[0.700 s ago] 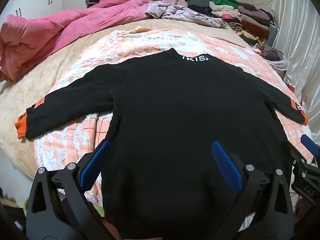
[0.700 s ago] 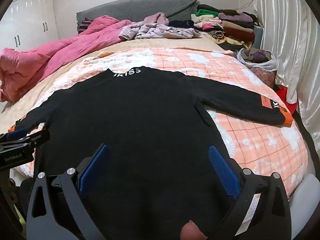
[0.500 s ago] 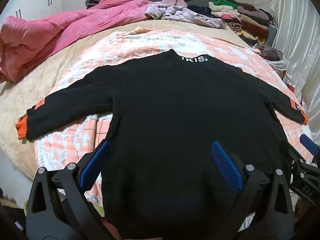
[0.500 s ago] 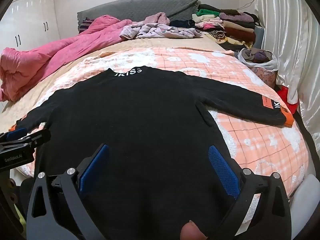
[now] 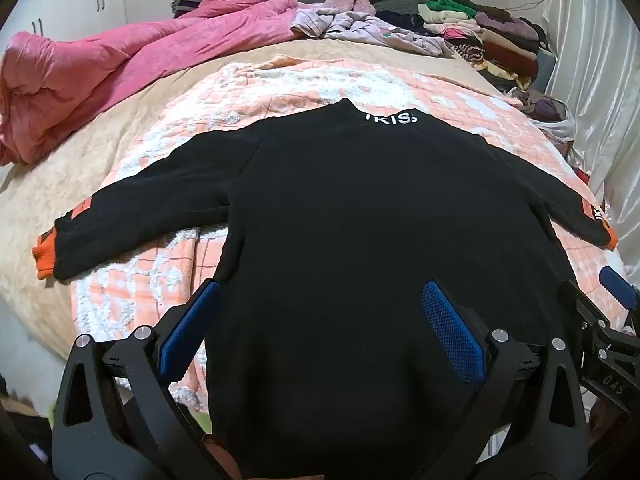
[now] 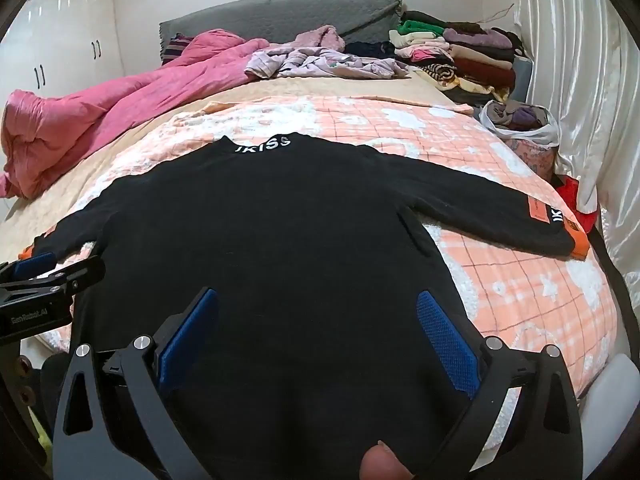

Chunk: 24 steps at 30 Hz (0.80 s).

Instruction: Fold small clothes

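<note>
Black knit fills the left wrist view: a sweater (image 5: 360, 220) lies flat on the bed's peach checked blanket (image 5: 132, 292), sleeves spread to both sides, white lettering at the collar. The left claw (image 5: 316, 320) hangs over the hem with its blue pads wide apart, released, gripping nothing. A pink quilt (image 5: 120, 60) is bunched at the far left.

In the right wrist view the same sweater (image 6: 280, 220) spreads below the right claw (image 6: 316, 320), also released and empty. The left claw (image 6: 44, 280) shows at the left edge. Folded clothes (image 6: 460, 52) are stacked near the headboard.
</note>
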### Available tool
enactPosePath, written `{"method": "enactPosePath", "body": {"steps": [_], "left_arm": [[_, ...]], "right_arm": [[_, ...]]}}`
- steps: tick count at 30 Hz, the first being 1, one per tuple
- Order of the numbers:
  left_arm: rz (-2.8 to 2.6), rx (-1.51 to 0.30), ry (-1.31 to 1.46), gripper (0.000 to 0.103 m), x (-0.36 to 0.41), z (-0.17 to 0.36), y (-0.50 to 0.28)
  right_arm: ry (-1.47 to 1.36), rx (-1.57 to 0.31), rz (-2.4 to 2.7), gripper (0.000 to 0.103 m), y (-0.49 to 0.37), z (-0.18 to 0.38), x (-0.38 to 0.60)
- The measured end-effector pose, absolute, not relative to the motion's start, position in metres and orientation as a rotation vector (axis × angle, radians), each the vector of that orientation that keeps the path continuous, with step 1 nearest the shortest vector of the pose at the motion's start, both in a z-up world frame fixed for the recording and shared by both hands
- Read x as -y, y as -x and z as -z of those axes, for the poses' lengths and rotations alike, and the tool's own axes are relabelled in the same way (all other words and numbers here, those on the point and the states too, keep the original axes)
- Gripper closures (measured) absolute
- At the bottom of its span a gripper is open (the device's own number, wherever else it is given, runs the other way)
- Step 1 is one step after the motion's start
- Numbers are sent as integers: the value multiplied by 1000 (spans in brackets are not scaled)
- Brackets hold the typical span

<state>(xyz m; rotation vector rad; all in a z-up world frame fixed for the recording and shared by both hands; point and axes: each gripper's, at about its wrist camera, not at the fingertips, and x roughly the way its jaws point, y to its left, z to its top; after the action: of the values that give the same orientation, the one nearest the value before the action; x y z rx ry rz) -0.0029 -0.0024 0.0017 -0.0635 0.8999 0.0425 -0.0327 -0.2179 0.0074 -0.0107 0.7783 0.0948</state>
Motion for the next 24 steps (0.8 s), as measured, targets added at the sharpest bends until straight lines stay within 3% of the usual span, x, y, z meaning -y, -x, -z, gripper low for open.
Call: {"method": "enactPosePath", "body": {"steps": [24], "left_arm": [[-44, -897, 66, 8, -5, -6, 3]], "right_arm": [[15, -777, -101, 4, 33, -8, 212]]}}
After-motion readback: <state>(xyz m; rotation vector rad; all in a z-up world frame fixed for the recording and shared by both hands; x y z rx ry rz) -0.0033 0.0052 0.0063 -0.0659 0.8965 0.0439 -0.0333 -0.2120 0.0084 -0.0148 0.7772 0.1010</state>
